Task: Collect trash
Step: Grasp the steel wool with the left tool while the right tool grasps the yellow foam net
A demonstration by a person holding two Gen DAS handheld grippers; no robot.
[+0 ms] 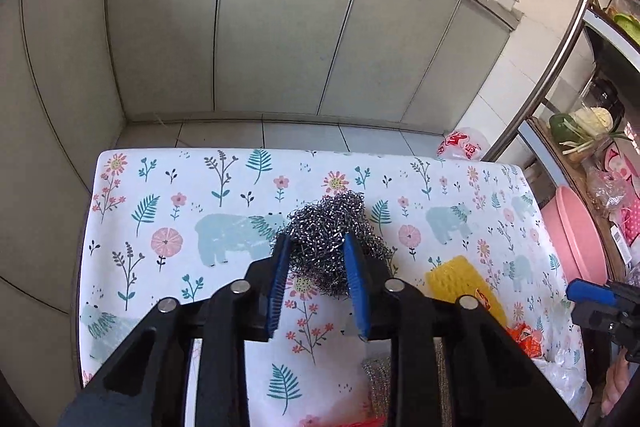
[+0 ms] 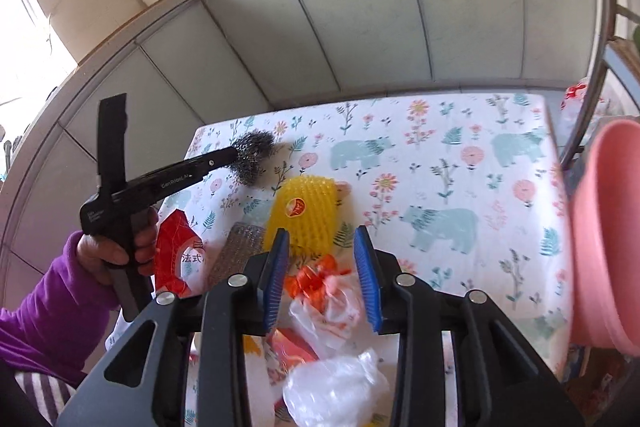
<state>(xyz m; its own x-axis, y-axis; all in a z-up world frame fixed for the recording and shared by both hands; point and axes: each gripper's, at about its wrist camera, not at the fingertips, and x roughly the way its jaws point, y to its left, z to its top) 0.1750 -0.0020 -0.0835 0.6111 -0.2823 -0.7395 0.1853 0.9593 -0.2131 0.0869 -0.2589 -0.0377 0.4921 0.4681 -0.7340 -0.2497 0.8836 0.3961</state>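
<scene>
Left tongs [image 1: 318,259] pinch a grey, springy steel-wool scrubber [image 1: 336,227] on the floral tabletop [image 1: 160,187]; light and compressible, best gripped mid-bulk. Right tongs [image 2: 322,263] hover partly open beyond it, empty.

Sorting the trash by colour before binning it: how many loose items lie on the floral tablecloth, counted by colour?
Silver or grey: 2, steel wool ball and mesh scrubber
Yellow: 1, foam net sleeve
Red: 1, red wrapper
Orange: 1, orange wrapper
Clear: 1, plastic bag
Total: 6; anything hidden beneath the grippers is uncounted.
</scene>
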